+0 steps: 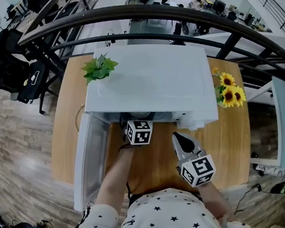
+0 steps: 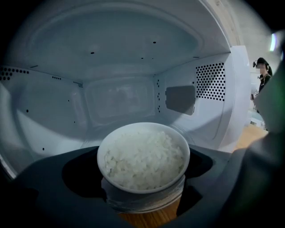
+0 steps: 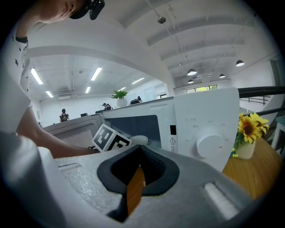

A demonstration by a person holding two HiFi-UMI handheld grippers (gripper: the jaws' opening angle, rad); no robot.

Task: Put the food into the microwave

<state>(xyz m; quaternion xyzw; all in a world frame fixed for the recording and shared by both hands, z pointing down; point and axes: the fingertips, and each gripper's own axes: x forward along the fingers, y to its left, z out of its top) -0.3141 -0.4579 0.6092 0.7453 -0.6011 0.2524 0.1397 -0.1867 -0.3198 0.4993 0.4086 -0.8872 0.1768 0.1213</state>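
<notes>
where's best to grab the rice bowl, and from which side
Its lower wall under the flared rim, from the side, as the left hand-held gripper holds it: the rice bowl is round, upright and full, so a top grip would dip into it.

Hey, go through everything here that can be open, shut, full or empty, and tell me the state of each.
microwave door: swung wide open.
microwave cavity: empty, nothing set down inside.
bowl: upright, full of rice, held at the opening.
left gripper: shut on the bowl.
right gripper: shut, nothing between its jaws.
</notes>
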